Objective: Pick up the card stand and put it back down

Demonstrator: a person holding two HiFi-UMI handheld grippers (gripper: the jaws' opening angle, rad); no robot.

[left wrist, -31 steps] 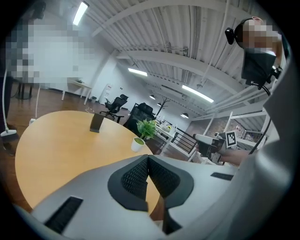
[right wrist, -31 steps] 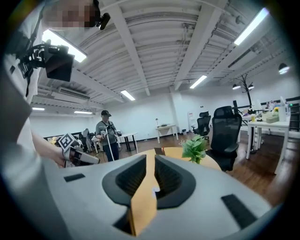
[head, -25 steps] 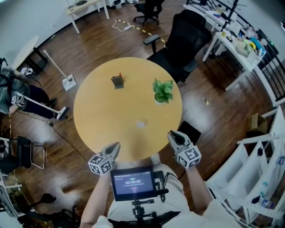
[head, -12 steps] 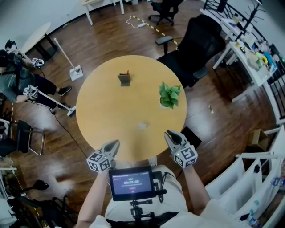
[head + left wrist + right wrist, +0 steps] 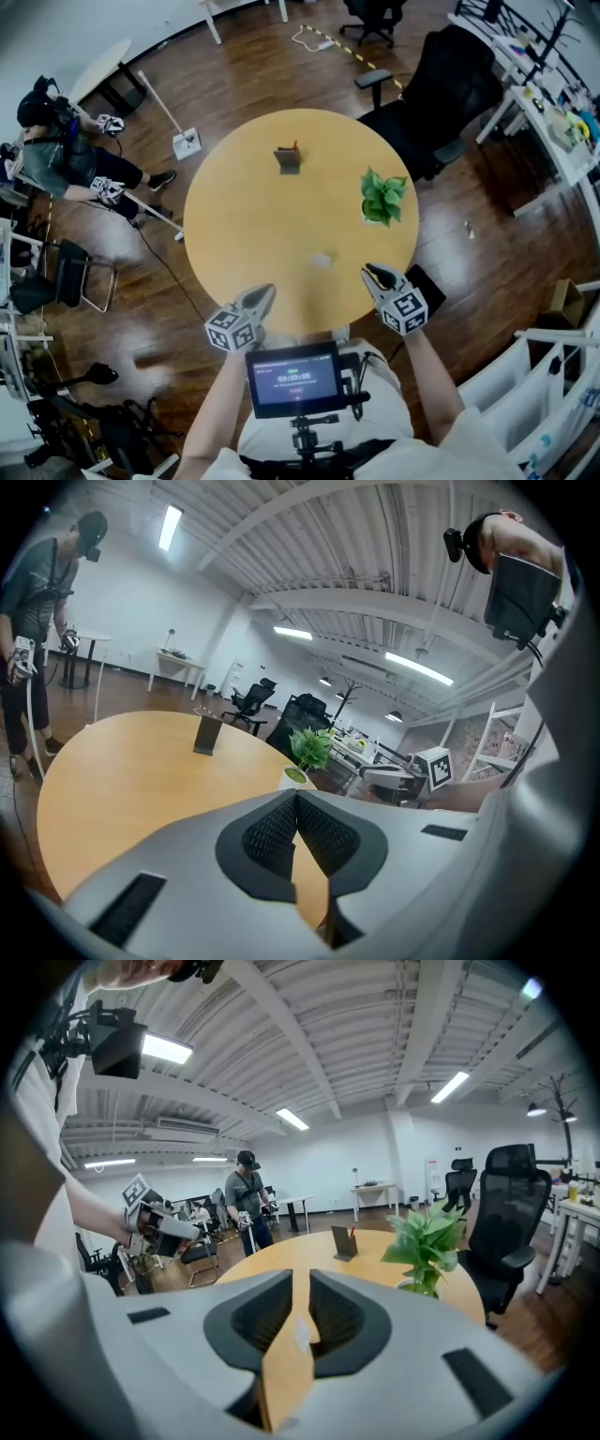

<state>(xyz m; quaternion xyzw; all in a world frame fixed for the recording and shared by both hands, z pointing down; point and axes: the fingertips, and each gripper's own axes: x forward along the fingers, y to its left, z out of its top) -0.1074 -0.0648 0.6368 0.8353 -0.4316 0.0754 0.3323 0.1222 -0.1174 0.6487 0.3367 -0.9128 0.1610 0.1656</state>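
The card stand [image 5: 288, 159], a small dark upright holder with a red bit on top, stands on the far side of the round wooden table [image 5: 234, 234]. It also shows in the left gripper view [image 5: 207, 734] and the right gripper view [image 5: 344, 1242], far beyond the jaws. My left gripper [image 5: 262, 297] hovers over the table's near edge, its pads [image 5: 272, 832] meeting with nothing between them. Over the near right edge my right gripper [image 5: 374, 275] has its jaws a narrow gap apart, and only the table shows through that gap [image 5: 300, 1283].
A potted green plant [image 5: 382, 199] stands at the table's right side. A small white card [image 5: 322, 260] lies between the grippers and the stand. A black office chair [image 5: 450, 84] stands behind the table. A person [image 5: 66, 155] stands at the left. A screen [image 5: 295, 378] hangs at my chest.
The head view has swung, so the table and stand now sit further right and lower in frame. Both grippers stay at the near edge, and their jaws have not changed.
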